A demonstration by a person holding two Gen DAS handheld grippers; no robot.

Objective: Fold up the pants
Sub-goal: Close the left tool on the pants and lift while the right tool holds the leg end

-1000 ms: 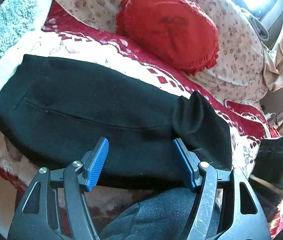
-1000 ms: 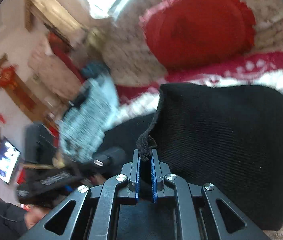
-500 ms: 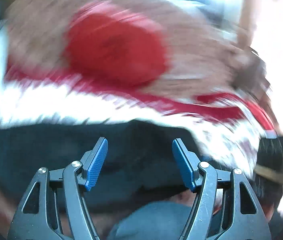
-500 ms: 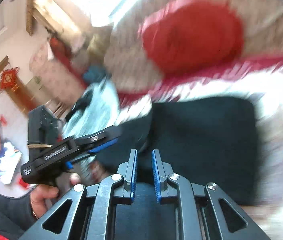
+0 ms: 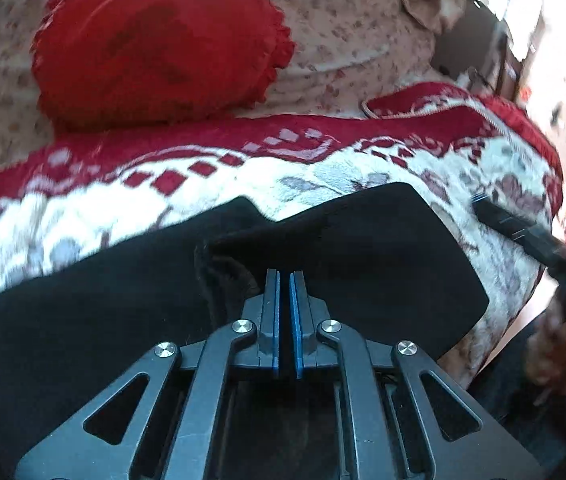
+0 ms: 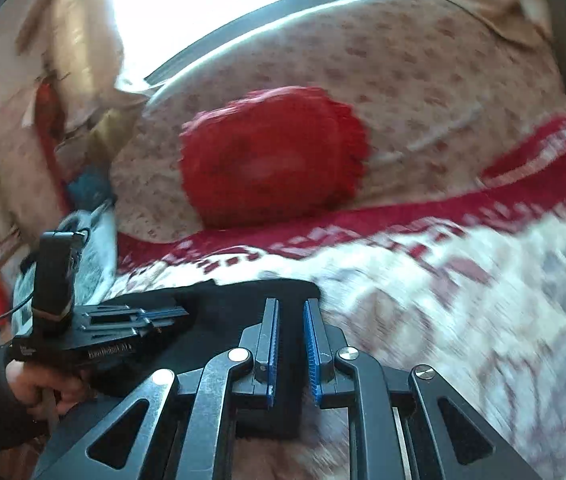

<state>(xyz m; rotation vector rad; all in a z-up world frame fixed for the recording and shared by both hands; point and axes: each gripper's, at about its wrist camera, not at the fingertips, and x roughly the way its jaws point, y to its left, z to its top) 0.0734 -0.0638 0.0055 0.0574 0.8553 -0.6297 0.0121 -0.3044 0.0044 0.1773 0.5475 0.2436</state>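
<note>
- The black pants [image 5: 123,320] lie folded across a red-and-white patterned blanket [image 5: 323,168], at its near edge, with one folded end [image 5: 383,248] lapped over the rest.
- The left gripper [image 5: 284,280] has just snapped closed; its blue pads stand almost touching, right over a bunched ridge of the black cloth. Whether any cloth is pinched between them I cannot tell.
- The right gripper [image 6: 291,308] stands narrowly open, a small gap between its pads. Its tips are at the right end of the pants [image 6: 243,300], and nothing shows between the pads.
- In the right wrist view a hand [image 6: 39,384] in a dark sleeve holds the left gripper [image 6: 163,314] low over the cloth at the near left.
- A red frilled cushion [image 5: 155,40] rests at the far side against a floral quilt [image 5: 355,40], well apart from the pants.
</note>
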